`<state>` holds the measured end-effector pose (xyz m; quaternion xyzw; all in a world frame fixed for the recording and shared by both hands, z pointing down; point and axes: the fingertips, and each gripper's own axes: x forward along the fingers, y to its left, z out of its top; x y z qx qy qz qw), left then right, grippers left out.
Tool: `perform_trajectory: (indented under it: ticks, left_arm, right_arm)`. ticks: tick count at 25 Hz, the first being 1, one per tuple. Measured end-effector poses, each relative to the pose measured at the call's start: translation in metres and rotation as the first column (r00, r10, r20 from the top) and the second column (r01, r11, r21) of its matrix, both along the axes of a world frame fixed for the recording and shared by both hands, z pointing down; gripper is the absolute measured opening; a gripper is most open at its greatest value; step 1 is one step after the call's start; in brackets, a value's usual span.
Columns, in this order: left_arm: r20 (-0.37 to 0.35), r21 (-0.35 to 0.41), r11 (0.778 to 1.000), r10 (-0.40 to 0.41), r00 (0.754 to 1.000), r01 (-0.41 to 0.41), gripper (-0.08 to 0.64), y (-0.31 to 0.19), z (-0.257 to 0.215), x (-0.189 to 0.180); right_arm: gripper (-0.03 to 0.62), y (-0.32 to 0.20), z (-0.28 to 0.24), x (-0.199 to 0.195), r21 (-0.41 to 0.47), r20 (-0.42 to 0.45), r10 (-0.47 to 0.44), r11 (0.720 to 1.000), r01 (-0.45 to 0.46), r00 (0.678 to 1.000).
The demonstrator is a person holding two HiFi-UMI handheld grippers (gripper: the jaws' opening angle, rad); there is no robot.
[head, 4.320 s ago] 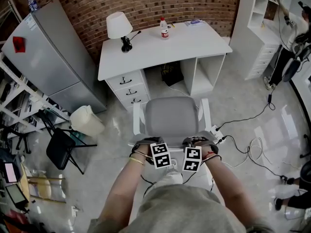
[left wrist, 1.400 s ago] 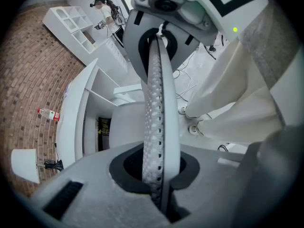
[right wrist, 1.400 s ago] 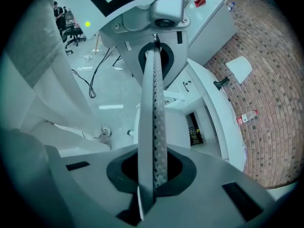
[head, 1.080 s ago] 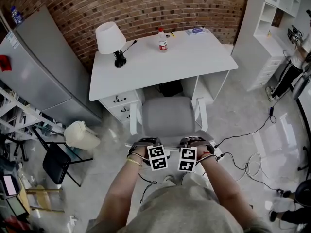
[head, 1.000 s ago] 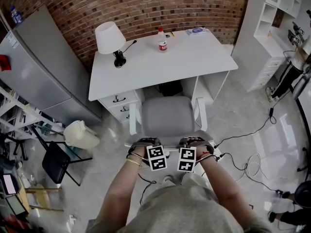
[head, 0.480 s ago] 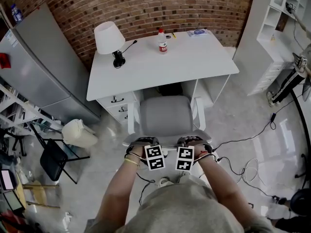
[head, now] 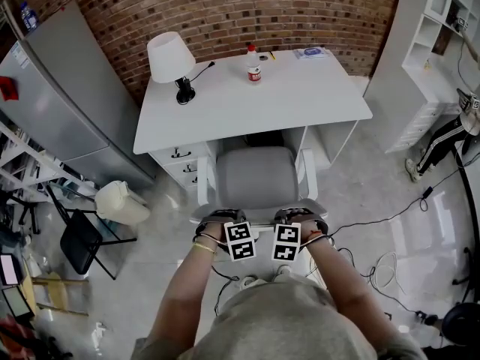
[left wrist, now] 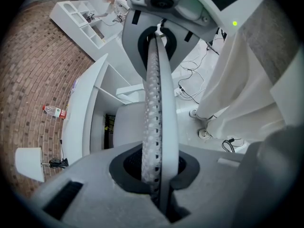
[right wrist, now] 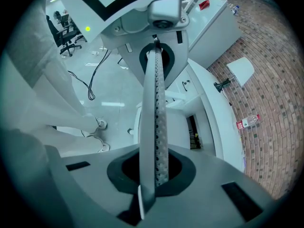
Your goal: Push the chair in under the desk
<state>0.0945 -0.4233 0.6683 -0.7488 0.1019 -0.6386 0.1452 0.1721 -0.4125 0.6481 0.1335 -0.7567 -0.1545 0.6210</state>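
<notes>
- While the person stands behind the chair (head: pixel 259 175), the left gripper (left wrist: pixel 154 160) points steeply down. Its jaws are pressed flat together with nothing between them.
- The right gripper (right wrist: pixel 154 160) is clenched the same way, pad against pad, with nothing caught.
- In the head view, the left hand (head: pixel 216 220) and the right hand (head: pixel 301 217) carry the two grippers side by side at the top edge of the backrest (head: pixel 259 210). The tips are hidden beneath the hands, so contact with the chair cannot be made out.
- The chair has a grey seat and white armrests and faces the white surface (head: pixel 300 100). Its front edge lies right at the surface's front edge, at the mouth of the knee gap. Most of the seat is out over the floor (head: pixel 375 193).
- The gap lies between a drawer unit (head: pixel 180 160) on the left and an open compartment (head: pixel 330 137) on the right, and the armrest ends sit just beside these.
- On the surface are a white-shaded lamp (head: pixel 166 55) at the rear left, a bottle (head: pixel 254 64) with a red label at the rear middle, and a flat bluish item (head: pixel 311 52) at the rear right, all well apart.
- A brick wall (head: pixel 225 6) runs behind, and a grey refrigerator (head: pixel 60 88) stands to the left.
- Below the refrigerator are a cream-coloured bin or bag (head: pixel 120 201) and a black folding chair (head: pixel 79 238).
- Cables (head: pixel 379 265) trail across the floor on the right, near white shelving (head: pixel 442 21).
</notes>
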Motion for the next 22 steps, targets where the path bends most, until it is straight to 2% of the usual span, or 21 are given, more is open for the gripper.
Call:
perform_trajectory:
  ticks: [22]
  left_arm:
    - [0.007, 0.013, 0.997, -0.071, 0.997, 0.071, 0.032, -0.028, 0.0, 0.032]
  right_arm:
    - [0.014, -0.034, 0.001, 0.034, 0.012, -0.006, -0.073, 0.997, 0.073, 0.997]
